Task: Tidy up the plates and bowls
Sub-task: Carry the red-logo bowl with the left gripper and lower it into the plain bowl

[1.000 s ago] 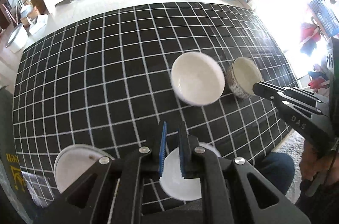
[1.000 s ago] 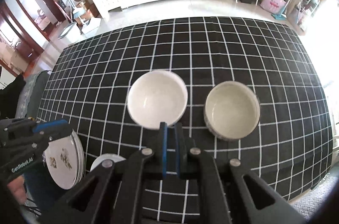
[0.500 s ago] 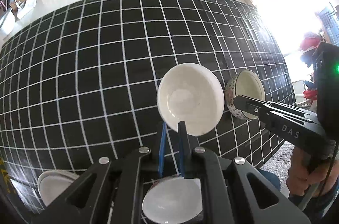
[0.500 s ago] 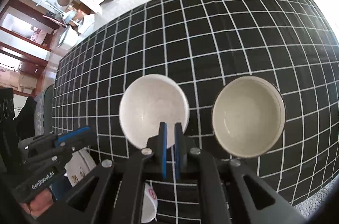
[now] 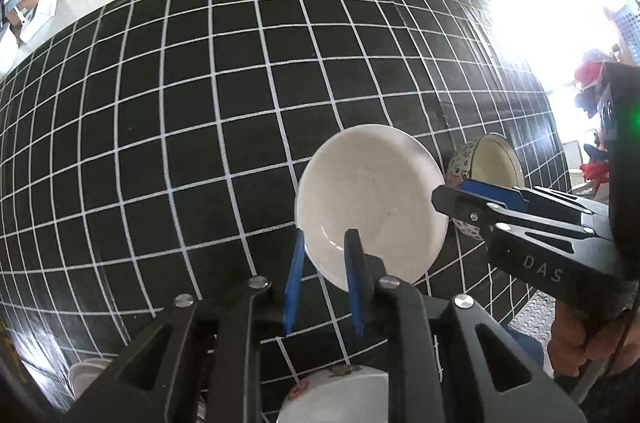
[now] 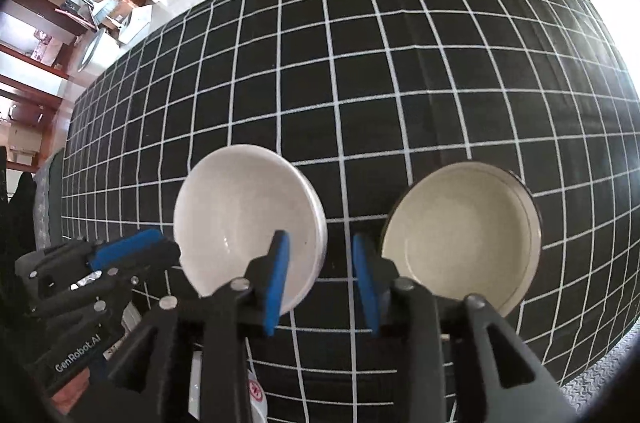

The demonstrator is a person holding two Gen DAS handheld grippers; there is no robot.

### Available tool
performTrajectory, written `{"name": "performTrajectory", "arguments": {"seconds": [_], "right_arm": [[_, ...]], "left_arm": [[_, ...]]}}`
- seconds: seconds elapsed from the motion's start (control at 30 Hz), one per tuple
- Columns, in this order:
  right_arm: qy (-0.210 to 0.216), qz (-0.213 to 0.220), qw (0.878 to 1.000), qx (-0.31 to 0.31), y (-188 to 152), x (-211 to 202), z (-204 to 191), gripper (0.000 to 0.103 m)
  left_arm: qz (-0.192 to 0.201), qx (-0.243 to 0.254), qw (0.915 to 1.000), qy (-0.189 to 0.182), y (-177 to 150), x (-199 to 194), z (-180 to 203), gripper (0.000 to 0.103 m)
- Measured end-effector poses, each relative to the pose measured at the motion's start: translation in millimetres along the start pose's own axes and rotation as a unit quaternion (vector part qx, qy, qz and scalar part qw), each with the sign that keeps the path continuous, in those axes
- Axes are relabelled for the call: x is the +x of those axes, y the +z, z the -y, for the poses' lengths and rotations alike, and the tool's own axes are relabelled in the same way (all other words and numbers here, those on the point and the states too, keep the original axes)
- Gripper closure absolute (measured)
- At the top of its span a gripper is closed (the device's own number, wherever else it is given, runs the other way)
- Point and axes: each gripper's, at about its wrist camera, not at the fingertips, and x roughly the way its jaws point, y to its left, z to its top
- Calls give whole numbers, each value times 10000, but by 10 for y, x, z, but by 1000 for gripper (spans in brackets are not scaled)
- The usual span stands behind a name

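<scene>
Jaws on both grippers opening, released; white bowl (image 5: 372, 199) rim between left gripper (image 5: 322, 255) pads.

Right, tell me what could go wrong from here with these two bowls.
1. The left gripper is opening astride the white bowl's near rim; a thin rim pinch might tip it.
2. The right gripper, also opening, hangs over bare cloth between the white bowl and the patterned bowl; it may clip either rim.
3. Both grippers crowd one bowl and could collide.
</scene>
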Motion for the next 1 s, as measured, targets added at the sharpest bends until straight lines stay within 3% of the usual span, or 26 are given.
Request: {"name": "performTrajectory", "arguments": {"seconds": [0.3, 0.47, 0.57, 0.6, 0.77, 1.0], "right_arm": [[-300, 87, 9994, -155, 29, 101, 37, 66], [-453, 83, 9986, -264, -13, 132, -7, 80], [-300, 42, 9994, -176, -35, 180, 36, 86], [-166, 66, 9997, -163, -51, 179, 51, 95], [-293, 190, 9992, -192, -141, 191, -5, 95], [-219, 261, 9993, -118, -274, -9, -39, 95]], "left_arm": [[-75, 73, 9997, 200, 49, 202, -70, 86], [-117, 159, 9993, 319, 57, 308, -68, 89], [-77, 210, 9988, 445, 36, 351, 21, 93], [-28, 210, 9988, 449, 22, 360, 27, 93], [82, 382, 9974, 608, -96, 331, 121, 93], [160, 356, 9980, 493, -209, 139, 216, 93]]}}
